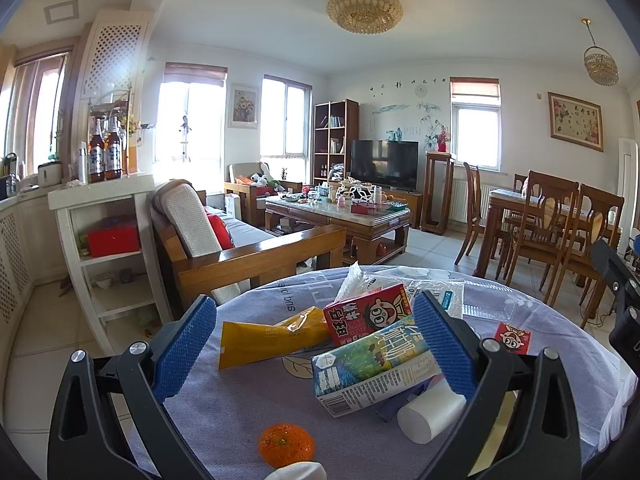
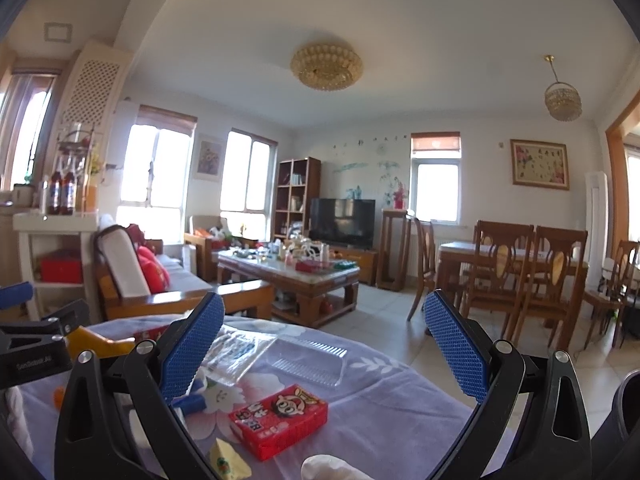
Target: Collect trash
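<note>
The round table with lilac flowered cloth [image 1: 256,408] ends far at open floor. The left gripper [image 1: 316,338] is spread wide around a blue-green milk carton [image 1: 372,372]. The right gripper [image 2: 324,344], also spread, holds nothing above a small red drink box [image 2: 280,420].

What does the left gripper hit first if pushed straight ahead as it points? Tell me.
Probably the green-and-white milk carton: it lies between the open jaws of the left gripper, nearest the camera, with the red carton behind it. Depth is uncertain, and the gripper may pass above them.
</note>
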Available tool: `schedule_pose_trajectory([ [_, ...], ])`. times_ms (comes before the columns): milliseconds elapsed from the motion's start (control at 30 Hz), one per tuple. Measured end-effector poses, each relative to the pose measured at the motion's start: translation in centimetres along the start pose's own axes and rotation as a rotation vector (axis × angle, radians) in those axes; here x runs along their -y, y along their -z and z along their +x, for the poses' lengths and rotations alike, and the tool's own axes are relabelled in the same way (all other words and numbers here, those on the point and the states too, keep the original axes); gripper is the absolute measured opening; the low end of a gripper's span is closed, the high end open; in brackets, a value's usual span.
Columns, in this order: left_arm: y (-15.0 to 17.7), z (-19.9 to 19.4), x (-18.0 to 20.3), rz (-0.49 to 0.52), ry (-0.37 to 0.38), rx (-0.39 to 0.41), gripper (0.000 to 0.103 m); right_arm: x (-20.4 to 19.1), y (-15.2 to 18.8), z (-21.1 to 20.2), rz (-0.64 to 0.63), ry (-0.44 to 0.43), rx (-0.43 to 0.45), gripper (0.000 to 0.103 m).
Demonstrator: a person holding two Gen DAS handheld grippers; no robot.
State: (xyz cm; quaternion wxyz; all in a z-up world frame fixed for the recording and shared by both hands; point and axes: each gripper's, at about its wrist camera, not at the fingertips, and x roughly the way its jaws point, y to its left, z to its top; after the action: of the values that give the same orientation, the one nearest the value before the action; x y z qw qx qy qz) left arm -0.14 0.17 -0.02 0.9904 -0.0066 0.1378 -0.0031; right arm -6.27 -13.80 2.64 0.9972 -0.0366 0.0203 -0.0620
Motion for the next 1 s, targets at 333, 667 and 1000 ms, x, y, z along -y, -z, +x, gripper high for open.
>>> schedule_pose_trajectory([
  [333,-0.01,0.03,-0.01,0.0,0.0,0.0,0.098,0.08,0.05,-0.05,0.002,0.0,0.001,0.099],
  [667,-0.01,0.05,0.0,-0.001,0.0,-0.001,0.098,0.02,0.12,0.03,0.005,0.0,-0.003,0.099],
  [1000,0.3,0.15,0.36,0.006,0.009,0.001,0.098,0.03,0.17,0.14,0.004,-0.001,-0.007,0.099],
])
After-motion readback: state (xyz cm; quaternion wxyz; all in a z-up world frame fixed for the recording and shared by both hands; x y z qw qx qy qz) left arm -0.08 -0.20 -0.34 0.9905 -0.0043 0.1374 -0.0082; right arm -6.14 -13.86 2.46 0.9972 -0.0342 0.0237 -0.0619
